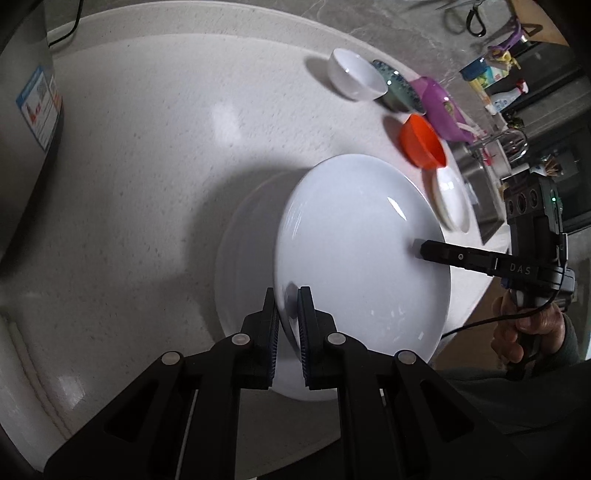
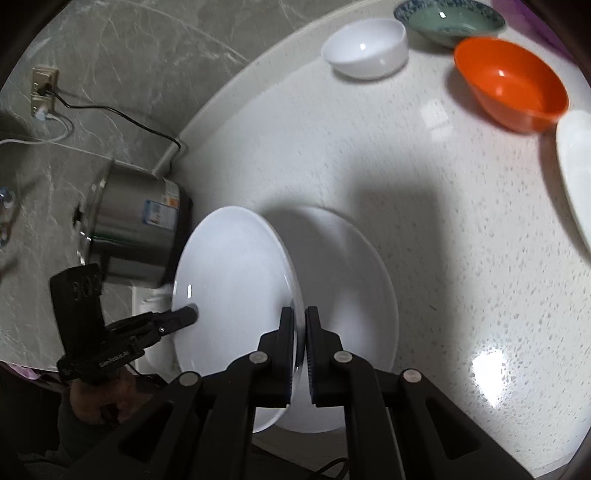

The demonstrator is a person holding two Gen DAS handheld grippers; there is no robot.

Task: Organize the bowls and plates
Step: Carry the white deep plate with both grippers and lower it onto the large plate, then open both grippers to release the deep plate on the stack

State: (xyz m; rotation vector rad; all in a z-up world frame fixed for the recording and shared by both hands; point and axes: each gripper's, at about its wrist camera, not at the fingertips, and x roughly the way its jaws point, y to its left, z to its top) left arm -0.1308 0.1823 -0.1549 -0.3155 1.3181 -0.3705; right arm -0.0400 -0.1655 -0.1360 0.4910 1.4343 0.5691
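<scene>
- My left fingers (image 1: 288,295) are nearly together, clamped on the near rim of the upper white plate (image 1: 362,266), one finger on each face of the rim.
- My right fingers (image 2: 300,314) are likewise pinched tight on the opposite rim of that same plate (image 2: 232,280); from the left camera I see the right fingertip (image 1: 428,251) lying on the plate's far edge.
- The plate is tilted between my two pairs of fingers, lifted over a second white plate (image 2: 347,295) that lies flat on the worktop (image 1: 155,155) just beneath and beside it.
- My right hand (image 1: 524,325) grips its handle low, off the worktop's edge; my left hand (image 2: 107,402) holds its handle the same way, opposite.
- Beyond my right fingers, well apart from them, stand a white bowl (image 2: 365,48), a green patterned bowl (image 2: 450,22) and an orange bowl (image 2: 511,83), with a further white dish (image 2: 576,173) off to the right.
- Beyond and left of my right fingers a steel pot (image 2: 136,229) stands near the held plate's far edge.
</scene>
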